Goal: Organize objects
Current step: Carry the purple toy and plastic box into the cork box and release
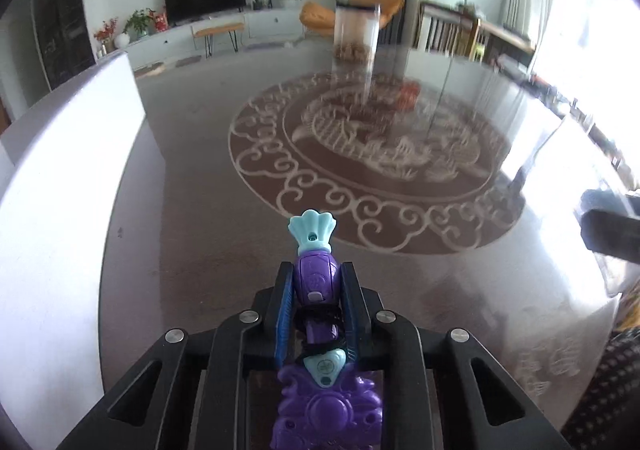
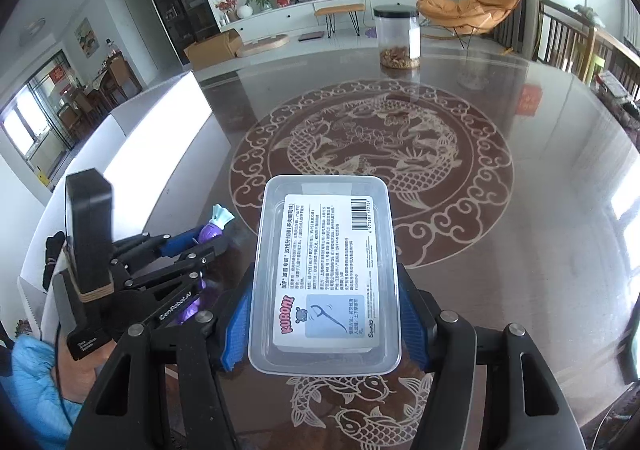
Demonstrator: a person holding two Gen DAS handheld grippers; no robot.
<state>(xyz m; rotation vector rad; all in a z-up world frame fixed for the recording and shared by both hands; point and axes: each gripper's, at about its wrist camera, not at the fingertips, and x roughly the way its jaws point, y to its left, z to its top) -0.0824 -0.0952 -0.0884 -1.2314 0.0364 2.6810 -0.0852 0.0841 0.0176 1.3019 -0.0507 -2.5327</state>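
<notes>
Jointly, left claw (image 1: 316, 290) is pinching a rigid purple-and-teal plastic toy (image 1: 316, 278) mid-body; right claw (image 2: 324, 314) is clamping a light, slippery clear plastic box (image 2: 326, 274) across its sides.

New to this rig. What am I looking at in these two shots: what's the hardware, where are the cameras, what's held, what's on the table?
There is no robot arm. A person carries a two-finger gripper in each hand, and each gripper has a fisheye camera looking forward along its fingers.

The left wrist view shows the left gripper shut on a purple and light blue toy, whose fan-shaped end sticks out past the fingertips.

The right wrist view shows the right gripper, its blue pads clamping a clear plastic box by its sides. The box carries a printed label with a barcode and a floss pick drawing. The left gripper shows at that view's left.

On the glossy table with a fish and scroll pattern, a clear jar with a black lid stands at the far side.
</notes>
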